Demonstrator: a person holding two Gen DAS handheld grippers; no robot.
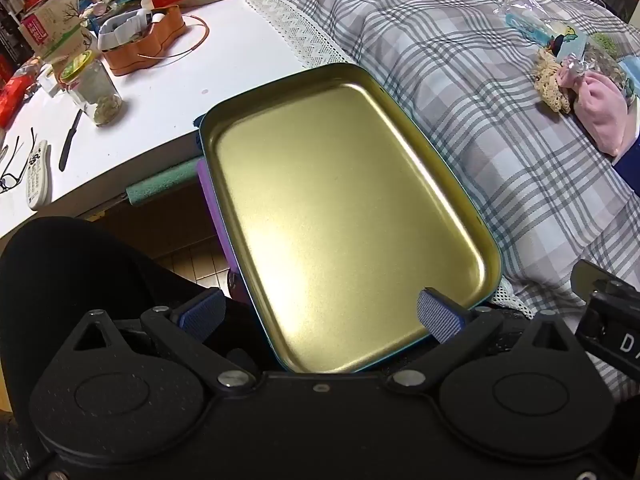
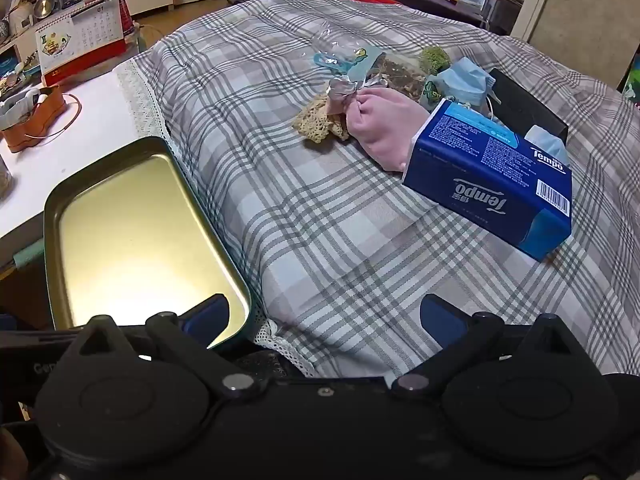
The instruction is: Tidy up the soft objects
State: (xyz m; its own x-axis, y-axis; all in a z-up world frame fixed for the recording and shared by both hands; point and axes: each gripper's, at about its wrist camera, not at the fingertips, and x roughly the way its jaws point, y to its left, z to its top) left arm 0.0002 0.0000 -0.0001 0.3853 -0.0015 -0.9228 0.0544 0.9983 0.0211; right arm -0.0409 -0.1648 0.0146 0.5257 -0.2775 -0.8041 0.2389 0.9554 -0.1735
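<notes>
An empty gold metal tray (image 1: 490, 256) lies at the near left edge of the plaid cloth, just ahead of my open left gripper (image 1: 320, 316); it also shows in the right wrist view (image 2: 52, 216). My right gripper (image 2: 324, 320) is open and empty above the plaid cloth. Far ahead lie soft things: a pink pouch (image 2: 384, 128), a beige crocheted piece (image 2: 320, 124), a blue face mask (image 2: 464, 80) and a blue Tempo tissue pack (image 2: 492, 176). The pink pouch (image 1: 604, 116) and crocheted piece (image 1: 552, 84) sit at the far right of the left wrist view.
A white table (image 1: 224, 68) to the left holds an orange organizer (image 1: 144, 44), a glass jar (image 1: 96, 92), a remote (image 1: 38, 176), glasses and a pen. A calendar (image 2: 80, 40) stands behind. Clear plastic wrapping (image 2: 344, 52) and a black box (image 2: 528, 108) lie by the soft things.
</notes>
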